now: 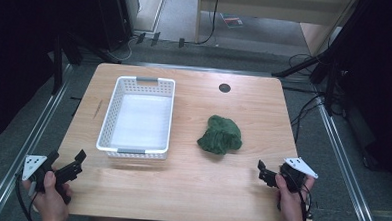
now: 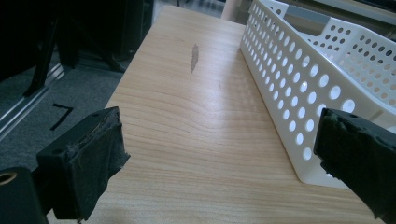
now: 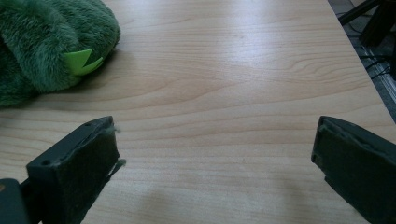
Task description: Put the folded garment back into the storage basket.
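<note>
High view: light wood table (image 1: 180,190) in a dim room w/ grey floor and cables around. White perforated basket (image 1: 138,115) sits left of centre, nothing inside; green plush toy (image 1: 220,135) lies right of centre, well apart from it. Left gripper (image 1: 79,160) at near-left corner, right gripper (image 1: 261,171) at near-right edge, both hand-held low over the table and angled inward. Looks like the start: nothing grasped yet.

Left gripper view: jaws wide, bare wood between them, basket wall just beside on the right.

Right gripper view: jaws wide, nothing between; plush at far left. Next move prob. calls for the right hand to swing left and forward onto the plush, then close.
</note>
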Demonstrator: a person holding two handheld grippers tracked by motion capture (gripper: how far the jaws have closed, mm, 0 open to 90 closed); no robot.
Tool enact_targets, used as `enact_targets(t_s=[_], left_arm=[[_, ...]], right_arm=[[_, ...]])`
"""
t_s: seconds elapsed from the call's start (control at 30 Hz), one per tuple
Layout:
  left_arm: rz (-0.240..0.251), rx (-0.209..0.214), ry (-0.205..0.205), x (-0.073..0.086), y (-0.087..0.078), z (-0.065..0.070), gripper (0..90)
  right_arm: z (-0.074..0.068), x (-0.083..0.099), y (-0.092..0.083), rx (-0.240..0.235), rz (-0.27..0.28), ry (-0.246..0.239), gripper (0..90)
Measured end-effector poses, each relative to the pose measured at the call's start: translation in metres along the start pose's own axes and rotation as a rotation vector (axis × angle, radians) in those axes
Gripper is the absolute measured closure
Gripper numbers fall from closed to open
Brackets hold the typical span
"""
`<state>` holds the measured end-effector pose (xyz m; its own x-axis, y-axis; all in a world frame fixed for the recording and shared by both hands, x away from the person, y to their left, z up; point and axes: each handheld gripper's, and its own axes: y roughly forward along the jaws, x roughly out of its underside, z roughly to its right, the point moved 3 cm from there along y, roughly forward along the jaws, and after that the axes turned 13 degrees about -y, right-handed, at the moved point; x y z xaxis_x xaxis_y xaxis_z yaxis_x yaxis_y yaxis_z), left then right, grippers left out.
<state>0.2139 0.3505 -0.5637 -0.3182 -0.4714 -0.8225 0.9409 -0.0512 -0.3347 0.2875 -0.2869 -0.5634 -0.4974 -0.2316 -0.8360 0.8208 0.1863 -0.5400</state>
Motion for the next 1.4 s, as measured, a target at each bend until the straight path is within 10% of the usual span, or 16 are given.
enact_targets(t_s=[0.47, 1.4], left_arm=[[0.003, 0.003, -0.033, -0.009, -0.002, 0.001, 2.5], [-0.085, 0.164, 0.106, -0.043, -0.01, 0.114, 2.5]], right_arm=[[0.0, 0.0, 0.0, -0.009, 0.0, 0.003, 0.8], [0.0, 0.0, 0.0, 0.001, -0.001, 0.008, 0.8]])
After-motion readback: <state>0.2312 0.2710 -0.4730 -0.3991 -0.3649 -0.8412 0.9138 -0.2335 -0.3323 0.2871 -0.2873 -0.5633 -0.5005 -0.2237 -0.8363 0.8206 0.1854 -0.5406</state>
